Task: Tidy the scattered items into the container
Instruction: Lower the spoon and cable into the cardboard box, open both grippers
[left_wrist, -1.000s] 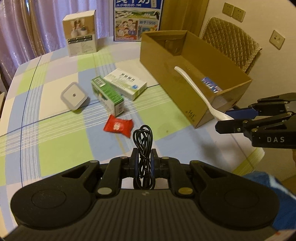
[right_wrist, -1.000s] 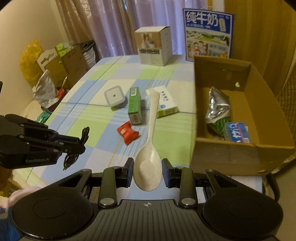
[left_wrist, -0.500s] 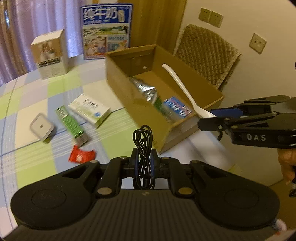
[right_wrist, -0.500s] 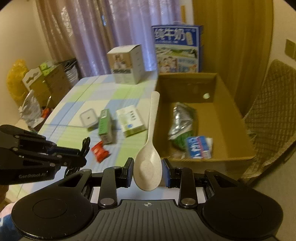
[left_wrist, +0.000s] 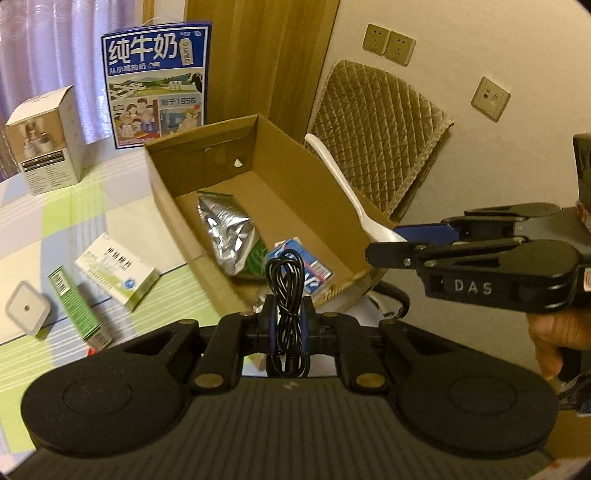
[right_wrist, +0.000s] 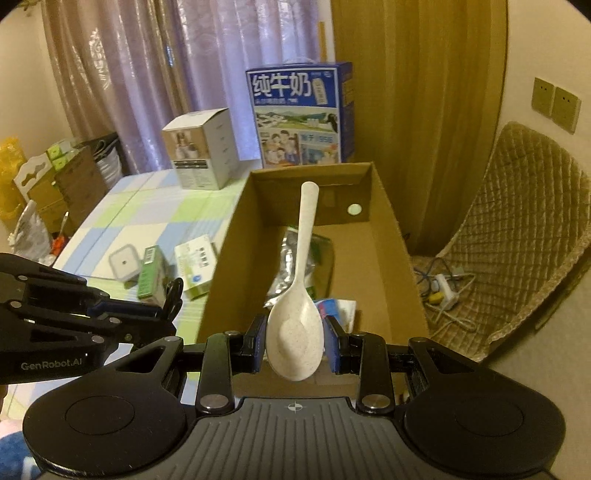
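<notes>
- The left gripper (left_wrist: 286, 314) holds its fingers (left_wrist: 266, 317) clamped on a coiled black cable (left_wrist: 286, 291), the loop standing upright between them; the cardboard box (left_wrist: 166, 192) lies just ahead of the fingertips, open side up.
- Left of those fingers, on the checked surface (left_wrist: 55, 206), lie a white square case (left_wrist: 26, 312), a green carton (left_wrist: 74, 306) and a white medicine box (left_wrist: 118, 273), all outside the box.
- Inside the box, beyond the cable, sit a silver foil pouch (left_wrist: 225, 236) and a blue-and-white packet (left_wrist: 295, 258).
- Behind the box stand a small white carton (left_wrist: 44, 144) and a blue milk carton (left_wrist: 157, 85).
- To the right, the right gripper (right_wrist: 295, 339), seen side-on from the left wrist camera with a hand (left_wrist: 557, 339) behind it, has its fingers (right_wrist: 260, 339) closed on the bowl of a white spoon (right_wrist: 299, 295); the handle points forward, away from the fingertips, over the box interior.
- A quilted chair (right_wrist: 524, 236) stands right of the box.
</notes>
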